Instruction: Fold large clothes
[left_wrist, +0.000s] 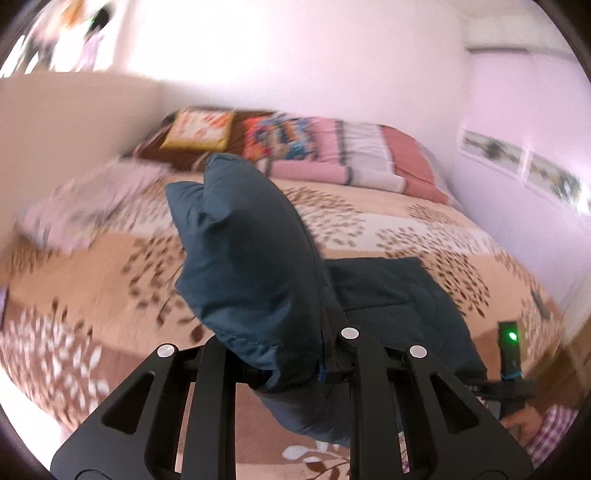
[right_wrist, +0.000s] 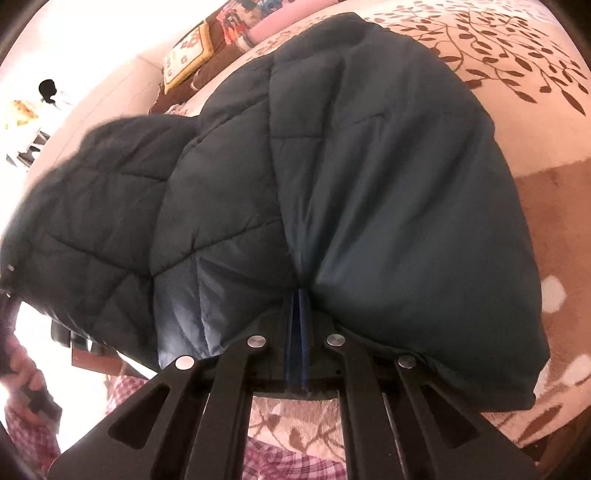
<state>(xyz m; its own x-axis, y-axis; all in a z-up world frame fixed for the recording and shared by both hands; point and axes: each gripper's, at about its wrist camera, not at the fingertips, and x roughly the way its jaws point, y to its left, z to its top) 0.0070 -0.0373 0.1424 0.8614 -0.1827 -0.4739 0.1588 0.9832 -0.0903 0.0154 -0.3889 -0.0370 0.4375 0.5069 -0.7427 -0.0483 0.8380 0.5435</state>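
A dark teal quilted jacket (left_wrist: 251, 258) is held up over the bed. My left gripper (left_wrist: 325, 354) is shut on a padded fold of it, which bulges up in front of the camera; the fingertips are hidden by cloth. The rest of the jacket lies on the bedspread to the right. In the right wrist view the jacket (right_wrist: 332, 177) fills most of the frame. My right gripper (right_wrist: 298, 295) is shut on its edge, blue pads pressed together with fabric pinched at their tips.
The bed has a beige leaf-patterned bedspread (left_wrist: 424, 229). Folded pink and striped blankets (left_wrist: 351, 155) and a yellow cushion (left_wrist: 199, 129) lie at its far end. A pale pillow (left_wrist: 92, 206) lies left. Walls stand behind and right.
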